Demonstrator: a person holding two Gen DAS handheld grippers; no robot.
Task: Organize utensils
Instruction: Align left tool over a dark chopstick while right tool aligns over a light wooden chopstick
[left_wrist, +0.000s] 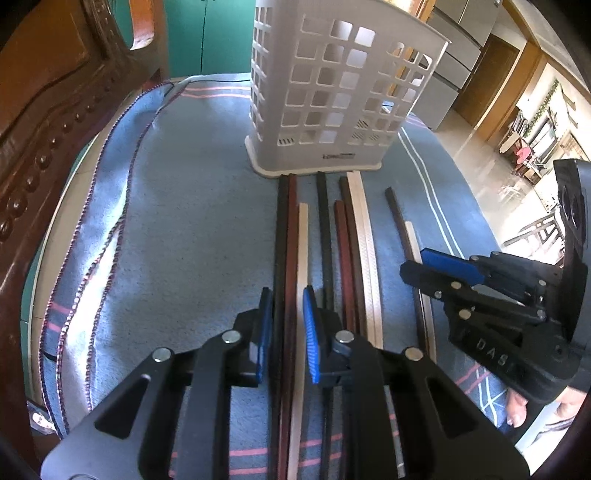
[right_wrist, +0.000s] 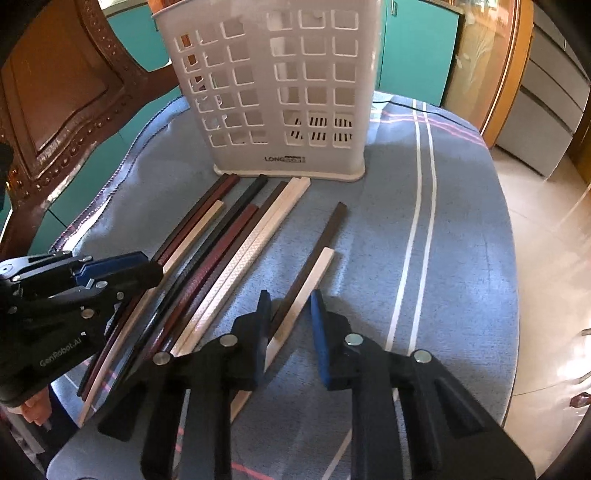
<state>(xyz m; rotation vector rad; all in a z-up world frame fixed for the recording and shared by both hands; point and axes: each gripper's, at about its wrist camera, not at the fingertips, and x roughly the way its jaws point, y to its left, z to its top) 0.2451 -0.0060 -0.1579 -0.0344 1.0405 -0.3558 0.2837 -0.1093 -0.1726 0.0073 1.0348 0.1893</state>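
Your right gripper over the outer pair of chopsticks

Its blue pads stand a little apart, astride the dark chopstick and the cream chopstick, not pressing either. To your left lie the bunched chopsticks, with the left gripper above them. The white perforated basket stands upright beyond on the blue cloth.

Your left gripper and right gripper are matte black linkages with silver round pivot screws behind blue ribbed pads. White lettering marks each body behind the jaws.
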